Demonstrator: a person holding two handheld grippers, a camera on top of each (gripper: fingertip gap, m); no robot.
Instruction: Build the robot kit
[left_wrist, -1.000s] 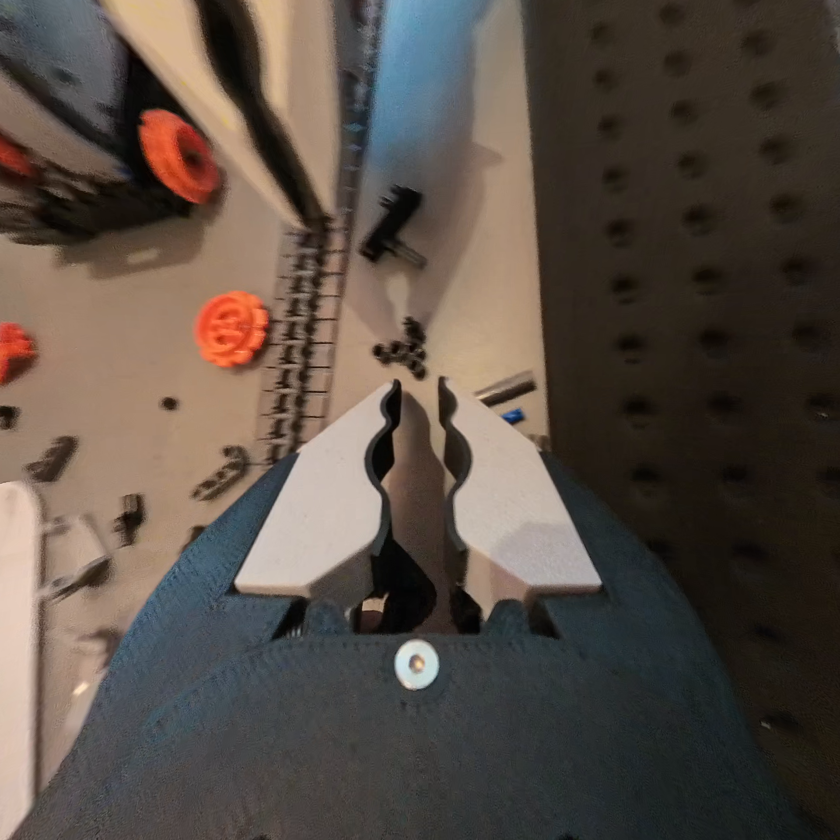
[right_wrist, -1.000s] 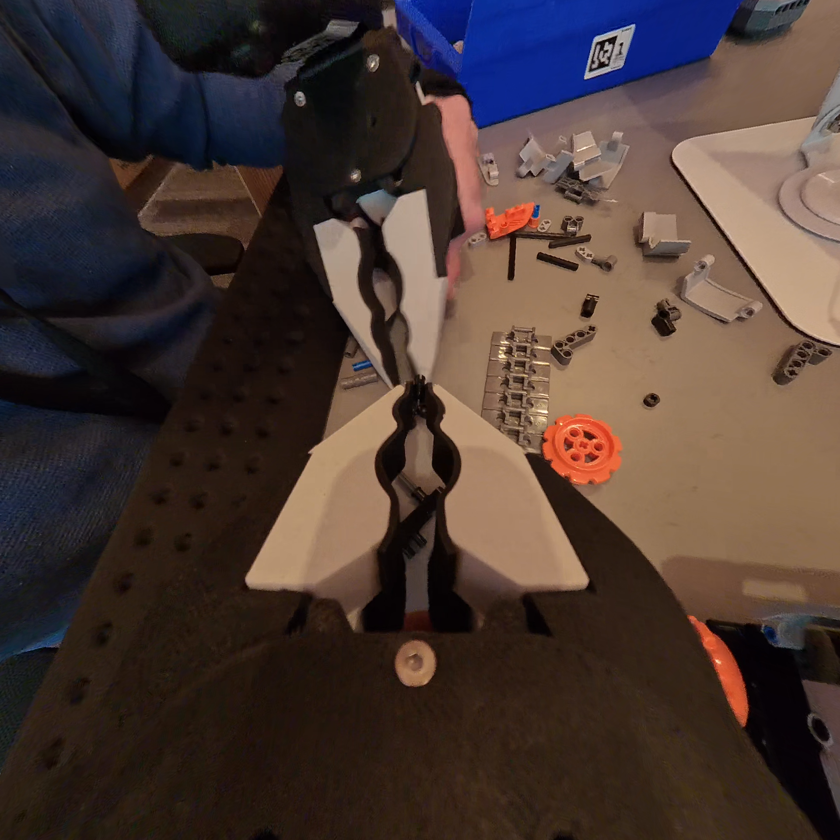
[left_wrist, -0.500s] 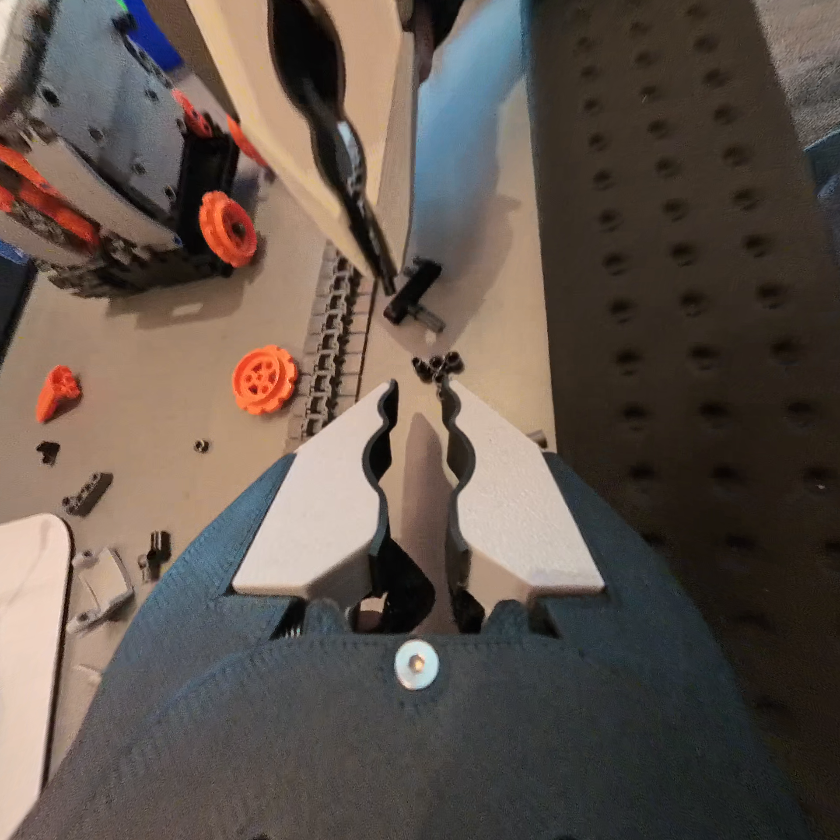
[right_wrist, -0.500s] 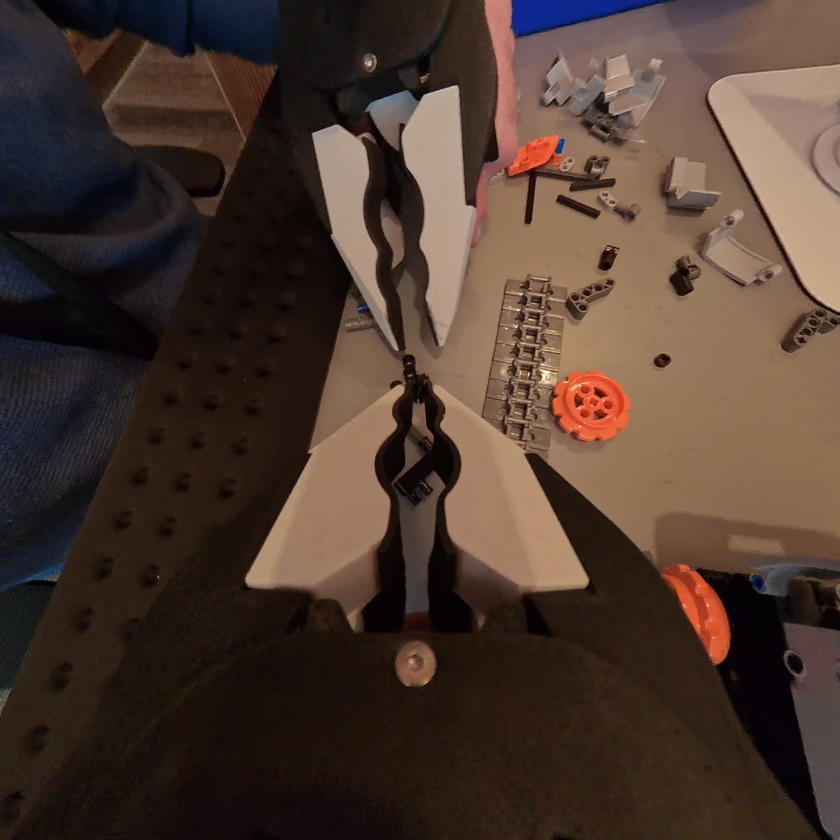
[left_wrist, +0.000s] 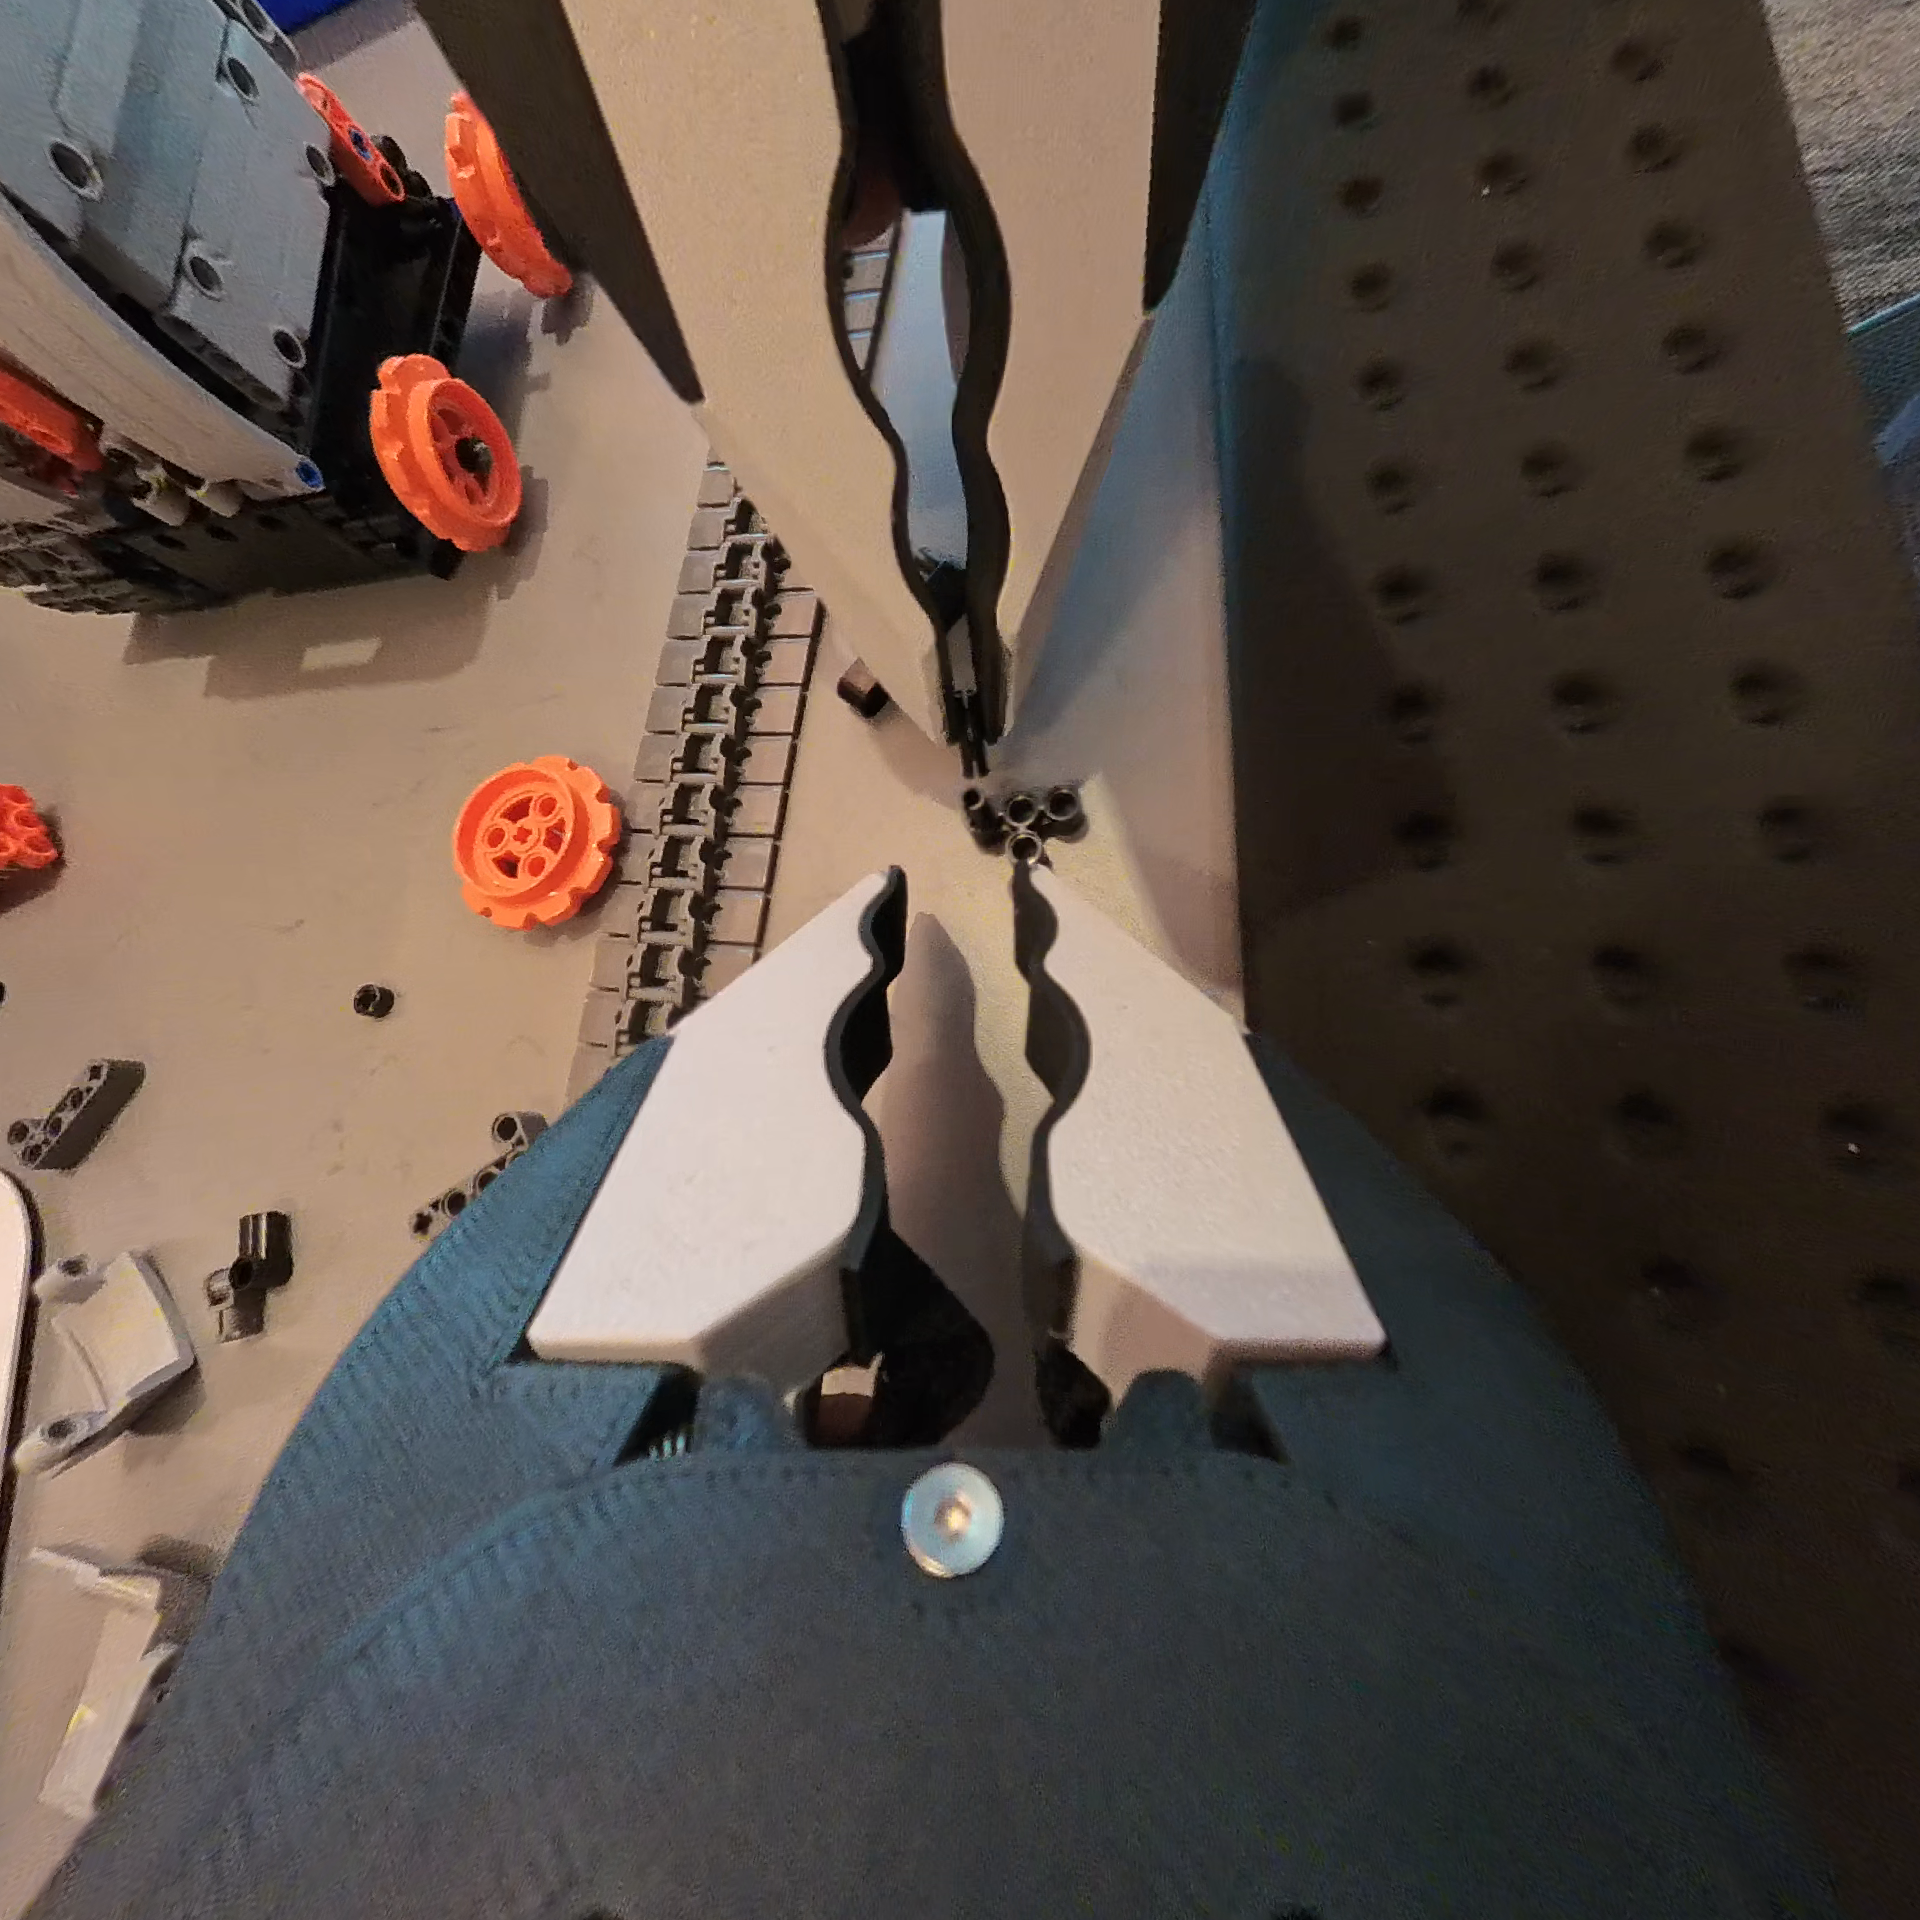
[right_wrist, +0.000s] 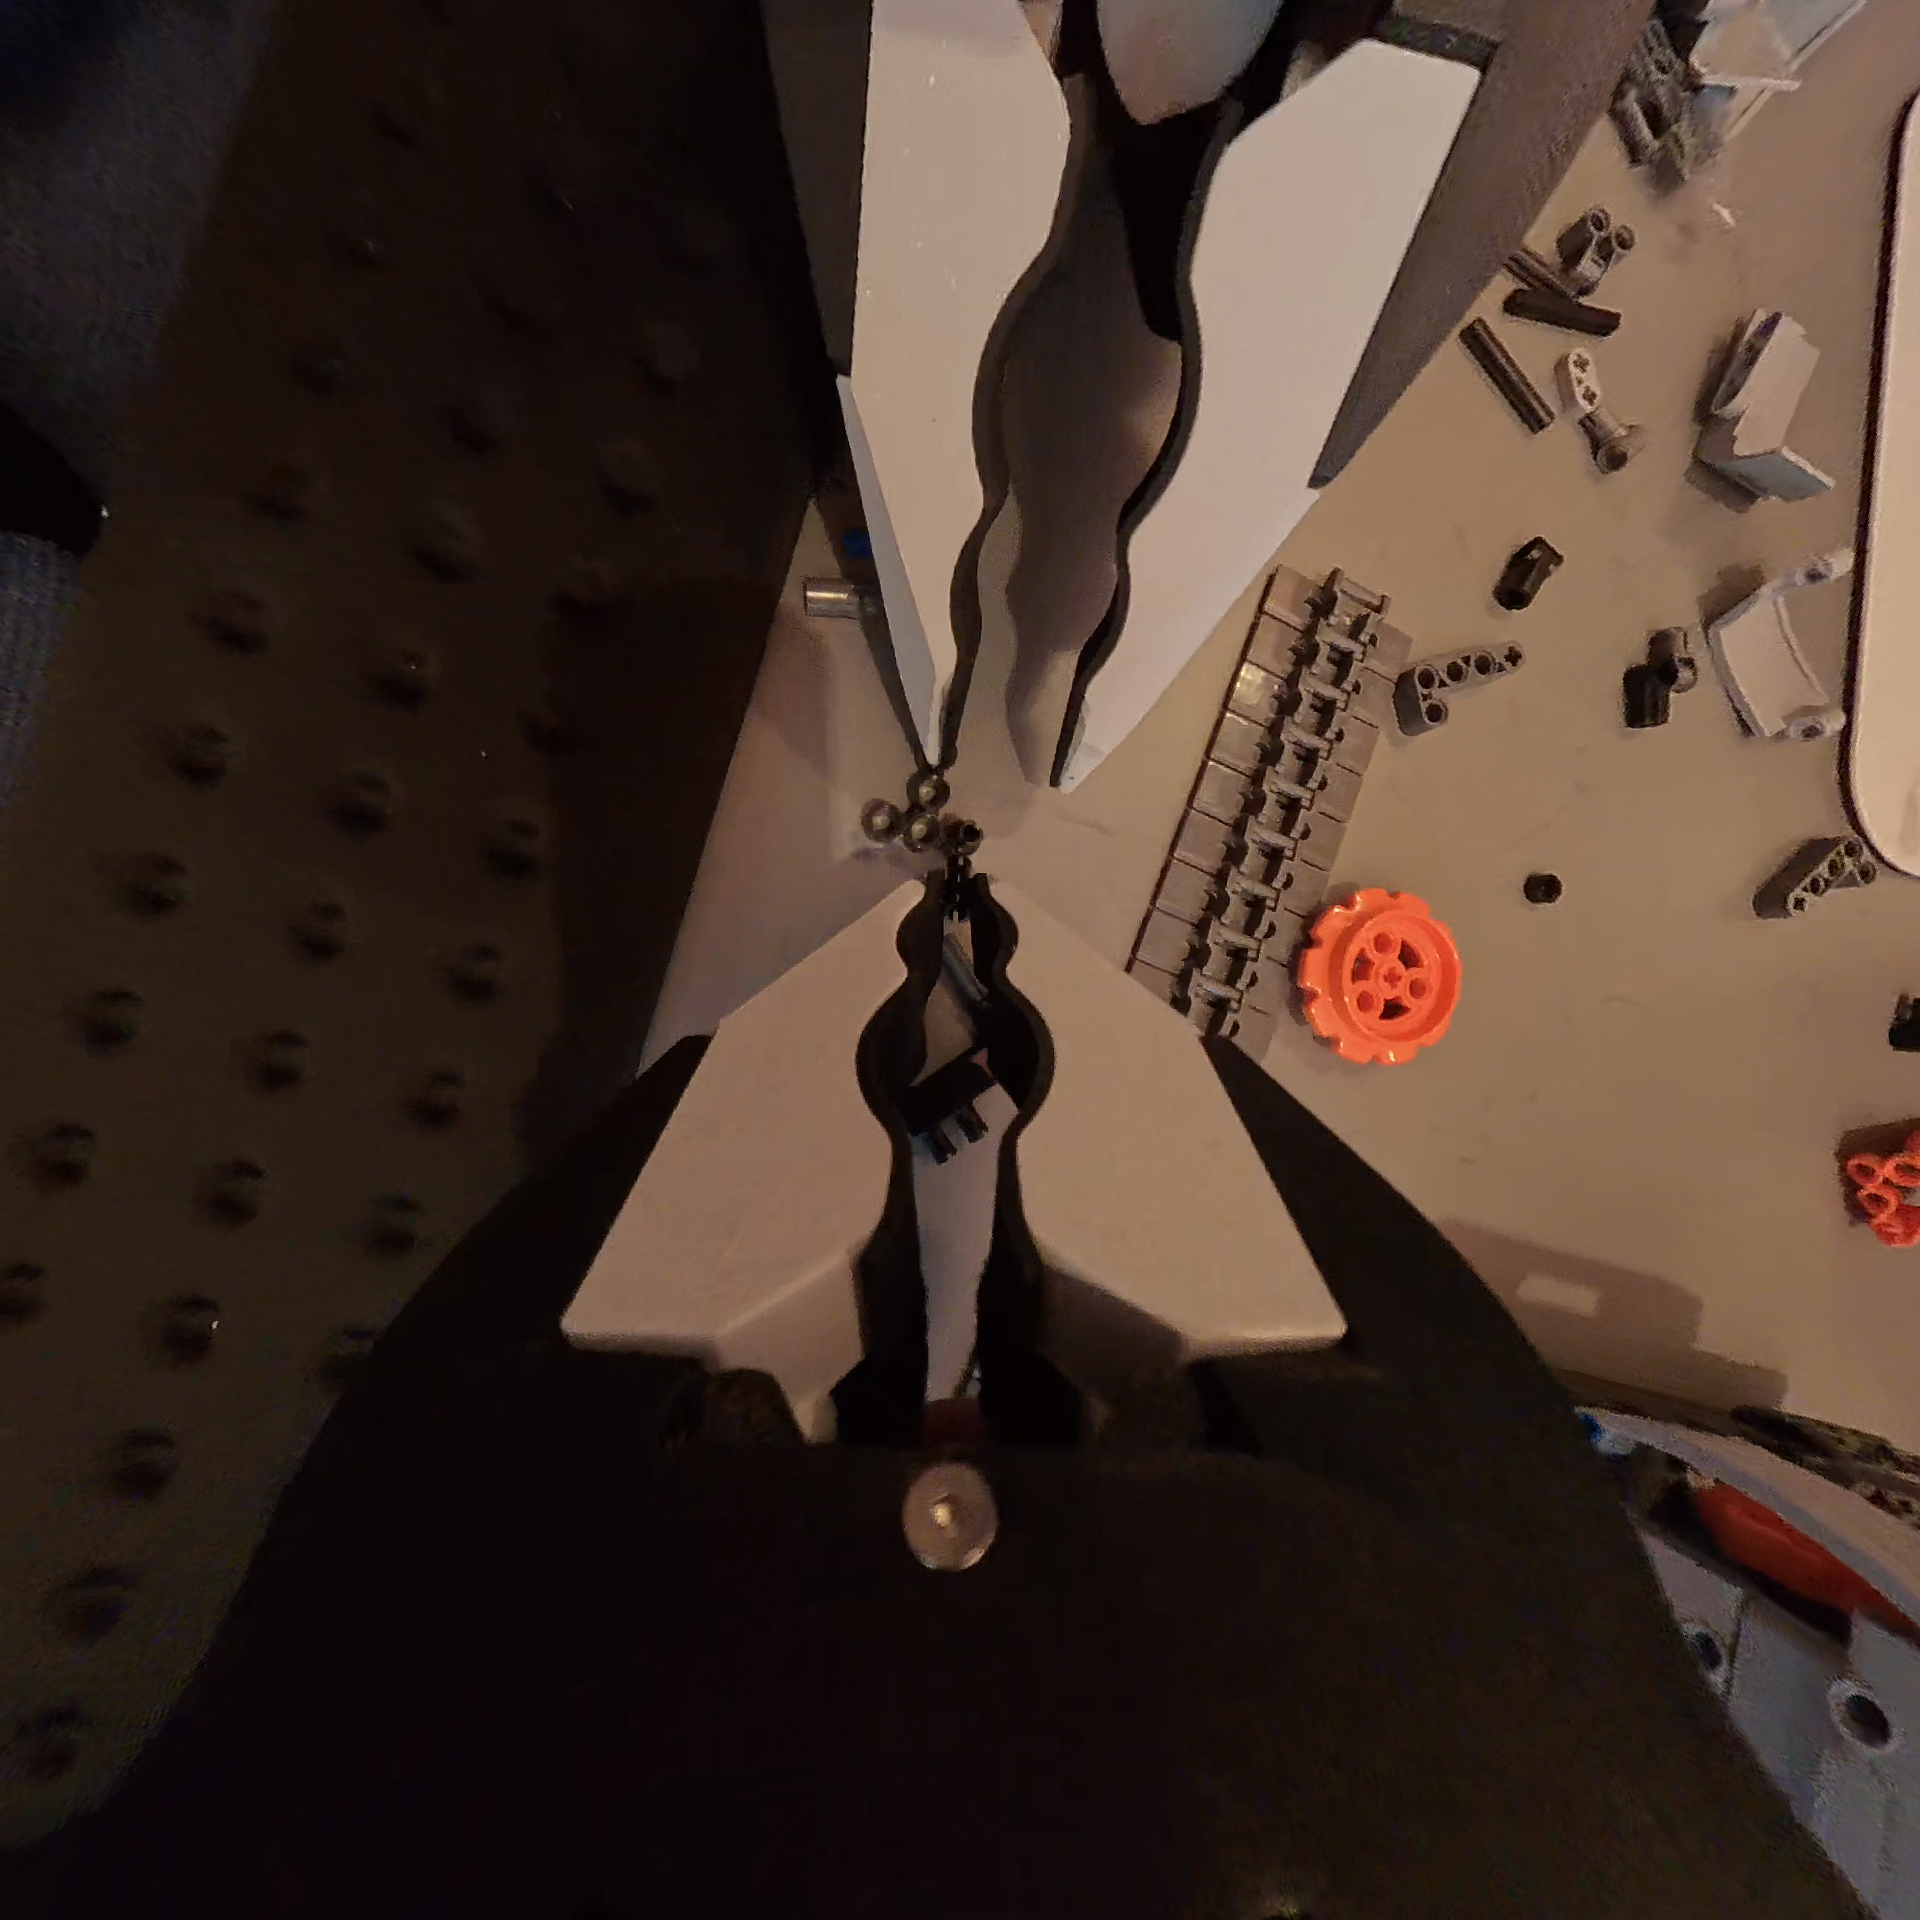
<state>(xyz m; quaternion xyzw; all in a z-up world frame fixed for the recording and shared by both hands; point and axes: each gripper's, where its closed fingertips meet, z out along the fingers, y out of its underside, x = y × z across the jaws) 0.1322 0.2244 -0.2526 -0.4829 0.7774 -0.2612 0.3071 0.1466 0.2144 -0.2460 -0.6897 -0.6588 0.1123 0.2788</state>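
A small black connector with round holes (left_wrist: 1023, 816) lies on the grey table beside a dark perforated mat. My left gripper (left_wrist: 959, 878) is open and empty, its tips just short of the connector, and its right fingertip (left_wrist: 1029, 883) almost touches it. My right gripper (right_wrist: 958, 891) is shut on a small black pin, which sticks out of its tips right at the connector (right_wrist: 920, 821). The two grippers point at each other from opposite sides. Another black part (right_wrist: 951, 1101) shows through the gap between the right fingers.
A grey track chain (left_wrist: 717, 800) and an orange gear wheel (left_wrist: 535, 842) lie left of the grippers. A grey vehicle model with orange wheels (left_wrist: 208, 364) stands at the far left. The perforated mat (left_wrist: 1558, 727) borders the right. Loose small parts and a white tray (right_wrist: 1891, 416) lie beyond. Both grippers' tips are close together, under 4 cm apart.
Both grippers have closed in on the black connector from opposite sides. The right one has kept the pin in its tips. The left has stayed open.
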